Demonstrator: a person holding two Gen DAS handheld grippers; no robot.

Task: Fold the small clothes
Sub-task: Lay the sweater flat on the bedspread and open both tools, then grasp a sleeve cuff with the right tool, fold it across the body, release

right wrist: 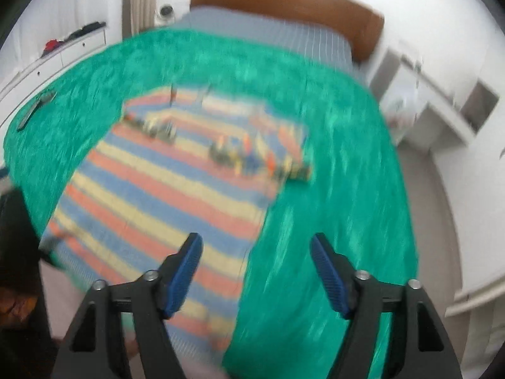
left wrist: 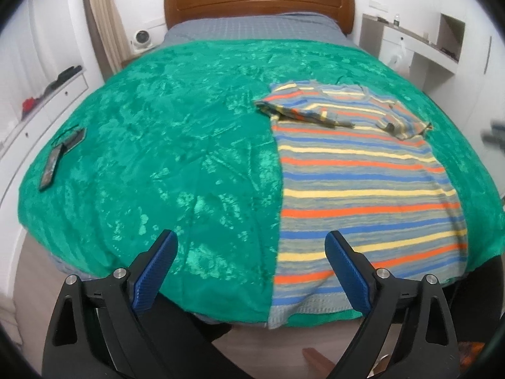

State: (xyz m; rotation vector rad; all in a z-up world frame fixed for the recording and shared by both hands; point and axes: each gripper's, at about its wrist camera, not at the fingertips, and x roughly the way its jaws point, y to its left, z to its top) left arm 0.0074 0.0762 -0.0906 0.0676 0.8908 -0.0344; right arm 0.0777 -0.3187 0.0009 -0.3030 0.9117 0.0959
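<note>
A striped shirt (left wrist: 363, 186) in orange, yellow, blue and grey lies flat on the green blanket (left wrist: 164, 158), both sleeves folded in over its chest. Its hem hangs over the bed's near edge. My left gripper (left wrist: 252, 246) is open and empty, held above the near edge by the shirt's left side. The right wrist view is blurred; there the shirt (right wrist: 164, 195) lies to the left, and my right gripper (right wrist: 257, 246) is open and empty above the shirt's right edge.
A brown wooden headboard (left wrist: 258, 0) stands at the far end. Two flat dark objects (left wrist: 61, 151) lie on the blanket at the left. White drawers (left wrist: 47, 101) line the left wall and white shelves (left wrist: 419, 44) stand at the right.
</note>
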